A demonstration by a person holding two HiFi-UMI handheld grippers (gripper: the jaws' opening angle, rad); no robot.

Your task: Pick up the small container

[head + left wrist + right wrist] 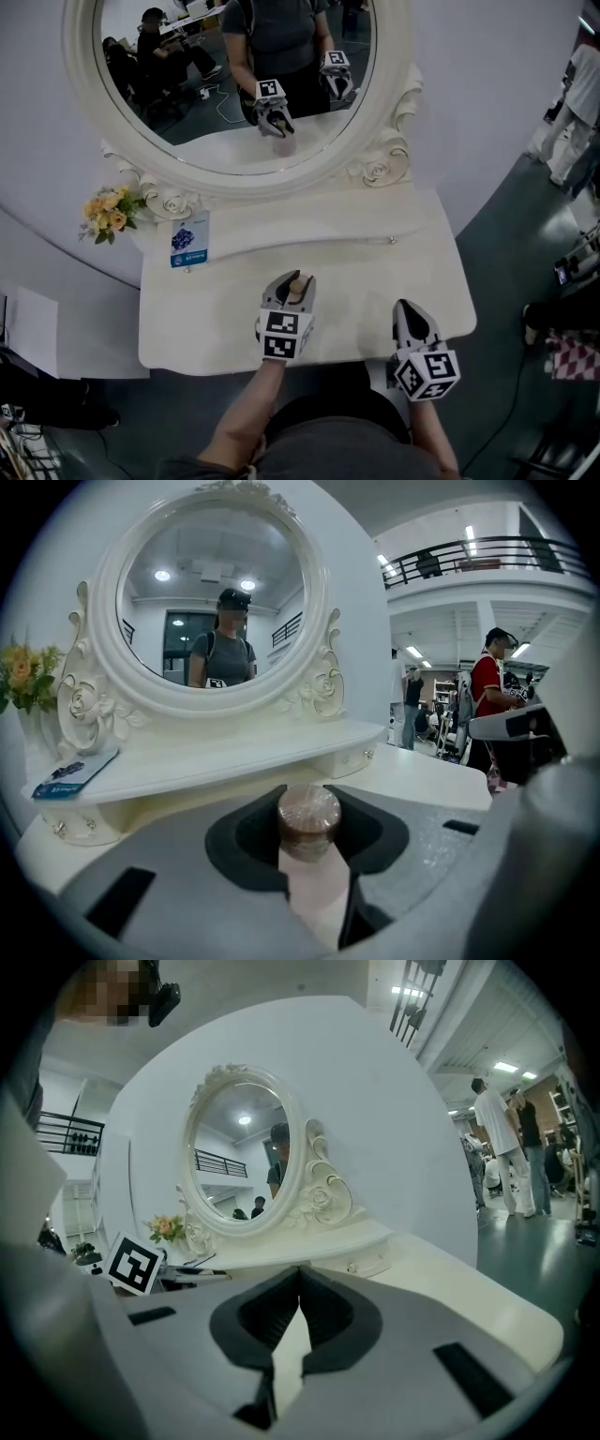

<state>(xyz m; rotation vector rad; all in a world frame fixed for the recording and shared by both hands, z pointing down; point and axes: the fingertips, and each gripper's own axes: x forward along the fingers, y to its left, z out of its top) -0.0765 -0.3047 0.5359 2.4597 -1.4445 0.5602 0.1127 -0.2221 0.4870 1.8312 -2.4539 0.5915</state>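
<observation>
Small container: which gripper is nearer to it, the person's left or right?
Left. The left gripper has the small container between its jaws; the right gripper sits apart to its right, empty.

The small container (307, 817) has a glossy, coppery, foil-like lid; the table (375, 281) under it is smooth, satin white.

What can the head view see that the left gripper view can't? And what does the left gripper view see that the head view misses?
Only the head view shows the marker cube on the left gripper and the person's forearm behind it. Only the left gripper view shows a person in a red top and a railing up high. Both show the round mirror, the yellow flowers, the blue card and the small container, gripped between the left gripper's pads.
</observation>
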